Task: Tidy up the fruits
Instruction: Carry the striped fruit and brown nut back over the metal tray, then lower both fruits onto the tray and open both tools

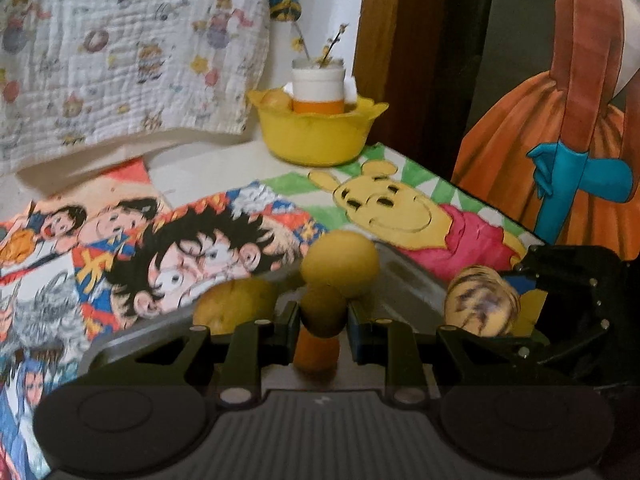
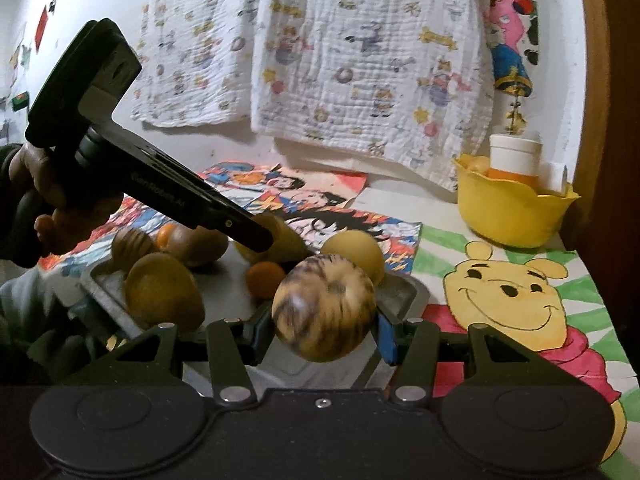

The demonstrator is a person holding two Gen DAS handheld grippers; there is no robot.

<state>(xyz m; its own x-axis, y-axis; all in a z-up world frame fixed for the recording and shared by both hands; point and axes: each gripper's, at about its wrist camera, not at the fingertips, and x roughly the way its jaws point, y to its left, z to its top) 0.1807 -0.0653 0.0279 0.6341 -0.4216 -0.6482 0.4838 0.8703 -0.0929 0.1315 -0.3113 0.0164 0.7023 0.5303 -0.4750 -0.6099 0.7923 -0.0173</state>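
Observation:
A grey metal tray (image 2: 404, 294) on the table holds several fruits. My right gripper (image 2: 324, 320) is shut on a tan fruit with dark stripes (image 2: 324, 308), held just above the tray; it also shows in the left wrist view (image 1: 482, 304). My left gripper (image 1: 324, 312) is shut on a small brownish-yellow fruit (image 1: 324, 310) over the tray; in the right wrist view it reaches down onto a yellow fruit (image 2: 286, 240). A round yellow fruit (image 1: 340, 262) sits just beyond it, an orange one (image 1: 316, 354) below. A yellow bowl (image 1: 316, 136) stands at the back.
The bowl (image 2: 512, 210) holds a white-and-orange cup (image 2: 514, 160) and a fruit, near the wall and a wooden door frame (image 1: 400, 40). Cartoon posters (image 1: 400, 208) cover the table. A printed cloth (image 2: 320, 48) hangs on the wall. More fruits (image 2: 164, 290) lie in the tray's left part.

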